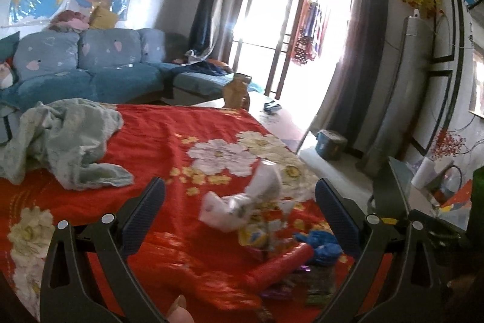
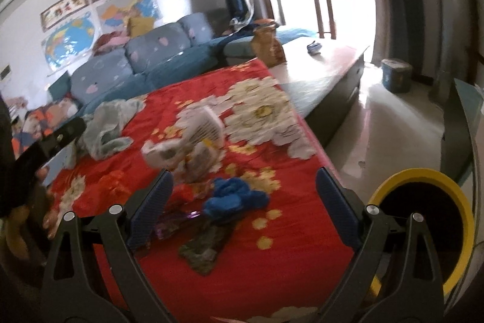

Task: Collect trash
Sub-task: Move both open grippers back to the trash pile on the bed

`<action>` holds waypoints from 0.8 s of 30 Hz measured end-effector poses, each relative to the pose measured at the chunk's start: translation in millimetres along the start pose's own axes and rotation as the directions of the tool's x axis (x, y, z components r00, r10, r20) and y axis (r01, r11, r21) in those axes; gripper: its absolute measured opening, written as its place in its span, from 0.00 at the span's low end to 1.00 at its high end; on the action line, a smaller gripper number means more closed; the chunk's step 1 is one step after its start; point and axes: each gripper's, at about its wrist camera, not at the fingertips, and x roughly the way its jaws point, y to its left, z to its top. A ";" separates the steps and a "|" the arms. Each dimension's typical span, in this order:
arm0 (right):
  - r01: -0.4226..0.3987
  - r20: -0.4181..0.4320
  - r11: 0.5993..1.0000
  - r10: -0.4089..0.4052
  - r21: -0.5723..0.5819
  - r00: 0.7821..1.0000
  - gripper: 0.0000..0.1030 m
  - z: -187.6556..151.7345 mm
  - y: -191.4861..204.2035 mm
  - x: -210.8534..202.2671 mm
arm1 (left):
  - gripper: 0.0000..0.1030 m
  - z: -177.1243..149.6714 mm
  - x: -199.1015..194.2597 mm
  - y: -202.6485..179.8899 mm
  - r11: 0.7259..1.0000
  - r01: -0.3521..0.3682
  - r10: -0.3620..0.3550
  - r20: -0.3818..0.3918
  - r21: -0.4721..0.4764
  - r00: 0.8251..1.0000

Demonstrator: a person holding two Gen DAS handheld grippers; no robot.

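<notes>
Trash lies in a pile on a red floral cloth over a table. It holds a crumpled white wrapper, a blue crumpled plastic piece, a red tube-like wrapper, and dark and purple wrappers. My left gripper is open and empty above the pile. In the right wrist view I see the white wrapper, the blue piece, a dark wrapper and an orange scrap. My right gripper is open and empty, over the blue piece.
A yellow-rimmed black bin stands on the floor right of the table. A pale green cloth lies on the table's left. A brown paper bag stands at the far end. A blue sofa is behind.
</notes>
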 end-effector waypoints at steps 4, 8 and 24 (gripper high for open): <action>-0.026 -0.023 0.999 0.025 -0.037 0.999 0.84 -3.3 20.3 7.0 | 0.94 2.5 -0.7 11.8 1.000 -0.027 0.027 0.000 0.006 1.000; -0.050 -0.046 0.996 0.047 -0.080 0.998 0.84 -7.5 42.1 15.1 | 0.94 -2.9 1.8 27.8 0.999 -0.037 0.037 -0.036 0.006 0.999; 0.053 -0.125 0.993 -0.066 -0.109 0.990 0.84 -36.3 45.1 46.0 | 0.93 -49.3 11.6 68.6 0.997 -0.058 0.046 -0.188 -0.059 0.981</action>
